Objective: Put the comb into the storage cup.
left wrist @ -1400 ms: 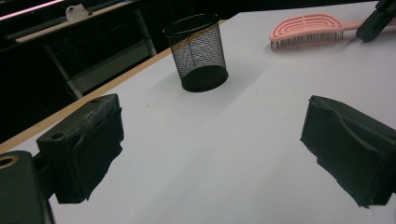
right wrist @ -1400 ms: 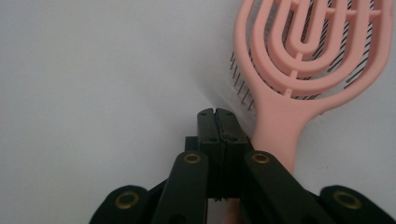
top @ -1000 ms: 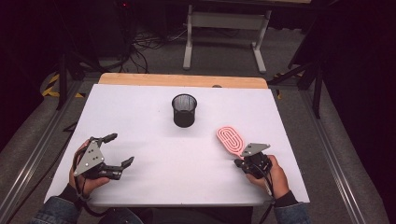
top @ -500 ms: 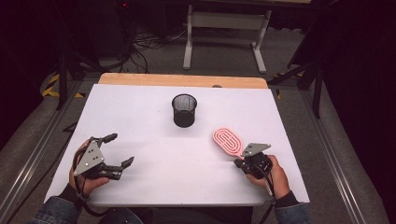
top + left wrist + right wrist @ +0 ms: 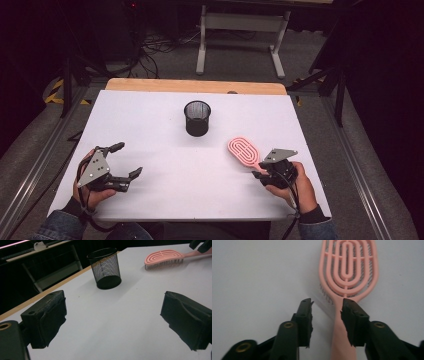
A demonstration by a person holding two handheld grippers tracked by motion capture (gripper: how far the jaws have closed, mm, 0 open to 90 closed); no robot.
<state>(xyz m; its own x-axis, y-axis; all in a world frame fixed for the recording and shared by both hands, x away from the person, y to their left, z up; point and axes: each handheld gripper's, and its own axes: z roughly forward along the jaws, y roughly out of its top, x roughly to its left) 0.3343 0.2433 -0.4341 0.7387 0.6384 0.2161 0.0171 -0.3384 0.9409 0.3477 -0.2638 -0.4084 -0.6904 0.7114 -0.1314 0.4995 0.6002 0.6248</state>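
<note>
Hiding brush (image 5: 348, 272) handle end | right tool (image 5: 327, 315) jaws parted

One white table (image 5: 150, 125) stood there. On it were one black mesh cup (image 5: 197, 118), and to that cup's right, nearer the person, one pink hairbrush (image 5: 243, 152). Two grippers were present: the left gripper (image 5: 125, 160) and the right gripper (image 5: 257, 170).

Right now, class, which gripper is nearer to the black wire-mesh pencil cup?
Left, narrowly. The left gripper sits toward the table's front-left, apart from the black wire-mesh pencil cup. The right gripper sits front-right, slightly farther, its fingers astride the pink plastic hairbrush handle, just opening.
</note>
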